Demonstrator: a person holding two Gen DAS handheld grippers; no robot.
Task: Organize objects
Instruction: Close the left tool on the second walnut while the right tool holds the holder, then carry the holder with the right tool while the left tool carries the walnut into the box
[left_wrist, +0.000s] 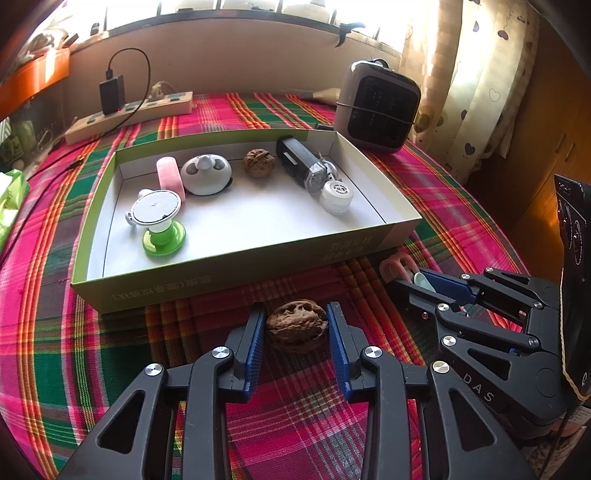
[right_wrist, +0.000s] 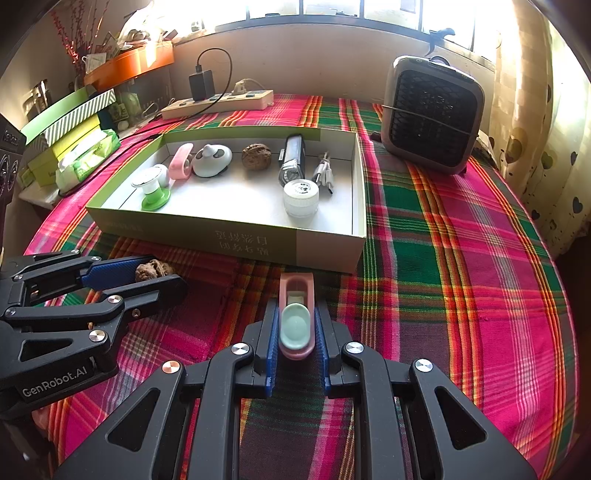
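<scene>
The left gripper (left_wrist: 295, 321) is seen with a walnut (left_wrist: 296, 325) lying on the plaid cloth (left_wrist: 295, 413) between its blue pads (left_wrist: 339, 343); the pads stand at the nut's sides, though whether they press it cannot be told from either view. The right gripper (right_wrist: 295, 332) is clenched on a pink oblong case (right_wrist: 296, 314) with a pale green insert, gripped by its long sides and just in front of the near wall of the shallow green box (right_wrist: 236, 236). Inside the box are noted a second walnut (right_wrist: 256, 156), a pink roll-shaped item (right_wrist: 181, 160), a white rounded gadget (right_wrist: 212, 159), a white-and-green stand (right_wrist: 153, 188), a black cylindrical device (right_wrist: 292, 160), a white jar (right_wrist: 301, 197) and what appears to be a coiled cable (right_wrist: 324, 173). Behind the box, a power strip (right_wrist: 218, 102) and a small heater (right_wrist: 432, 114) rest on the cloth.
</scene>
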